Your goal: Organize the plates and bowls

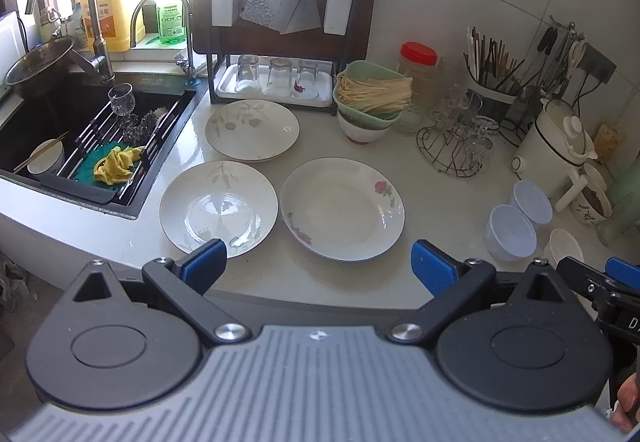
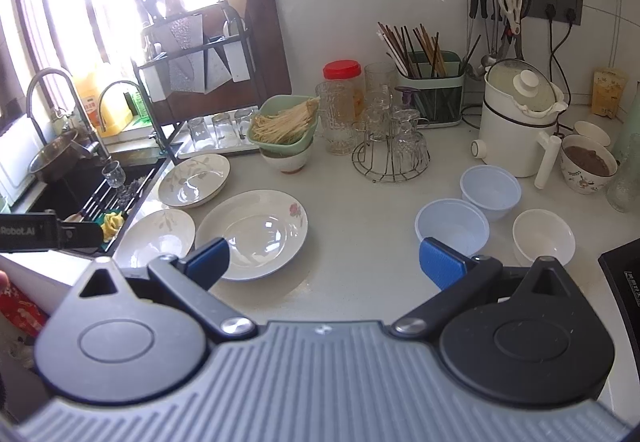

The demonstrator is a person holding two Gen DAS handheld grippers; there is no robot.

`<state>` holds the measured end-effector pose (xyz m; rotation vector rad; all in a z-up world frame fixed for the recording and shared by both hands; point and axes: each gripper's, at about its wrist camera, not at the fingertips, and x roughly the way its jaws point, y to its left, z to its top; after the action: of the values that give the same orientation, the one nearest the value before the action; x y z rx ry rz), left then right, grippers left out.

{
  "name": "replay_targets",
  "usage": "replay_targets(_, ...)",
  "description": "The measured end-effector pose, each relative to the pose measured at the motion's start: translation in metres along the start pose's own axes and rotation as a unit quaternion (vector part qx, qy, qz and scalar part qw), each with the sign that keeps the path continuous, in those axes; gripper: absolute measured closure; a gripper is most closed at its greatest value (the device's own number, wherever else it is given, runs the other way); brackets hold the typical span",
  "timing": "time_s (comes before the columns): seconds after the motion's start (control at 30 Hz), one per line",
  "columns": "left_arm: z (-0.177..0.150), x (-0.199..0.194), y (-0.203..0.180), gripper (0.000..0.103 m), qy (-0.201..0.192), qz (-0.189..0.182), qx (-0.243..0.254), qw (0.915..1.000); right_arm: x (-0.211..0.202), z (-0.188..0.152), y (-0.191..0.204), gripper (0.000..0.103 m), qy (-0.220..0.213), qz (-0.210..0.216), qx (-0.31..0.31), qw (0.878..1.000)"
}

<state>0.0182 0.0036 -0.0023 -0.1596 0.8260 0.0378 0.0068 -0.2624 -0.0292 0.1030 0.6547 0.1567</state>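
Observation:
Three white plates lie separately on the counter: a rose-patterned plate (image 1: 342, 209) (image 2: 252, 234), a leaf-patterned plate (image 1: 219, 207) (image 2: 156, 238) near the sink, and a second leaf-patterned plate (image 1: 252, 129) (image 2: 194, 180) behind them. To the right stand two pale blue bowls (image 1: 510, 232) (image 2: 452, 228), (image 1: 532, 201) (image 2: 490, 191) and a small white bowl (image 1: 566, 248) (image 2: 544, 236). My left gripper (image 1: 318, 262) hovers open over the counter's front edge, short of the plates. My right gripper (image 2: 324, 260) is open too, between the rose plate and the blue bowls. Neither holds anything.
The sink (image 1: 52, 121) at left holds a rack, a glass and a yellow cloth. A dish rack (image 1: 280, 81) with upturned glasses stands behind. A green bowl of noodles (image 1: 372, 93), a glass stand (image 1: 456, 145), a white kettle (image 1: 556, 145) and a chopstick holder (image 2: 430, 93) crowd the back right.

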Motion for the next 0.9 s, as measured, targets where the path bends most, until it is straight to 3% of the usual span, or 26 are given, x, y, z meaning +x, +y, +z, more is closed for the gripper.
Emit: replay_targets(0.9, -0.0022, 0.009, -0.0025, 0.003, 0.015, -0.014, 0.023, 0.9995, -0.0001, -0.0023, -0.0033, 0.0, 0.003, -0.014, 0.02, 1.0)
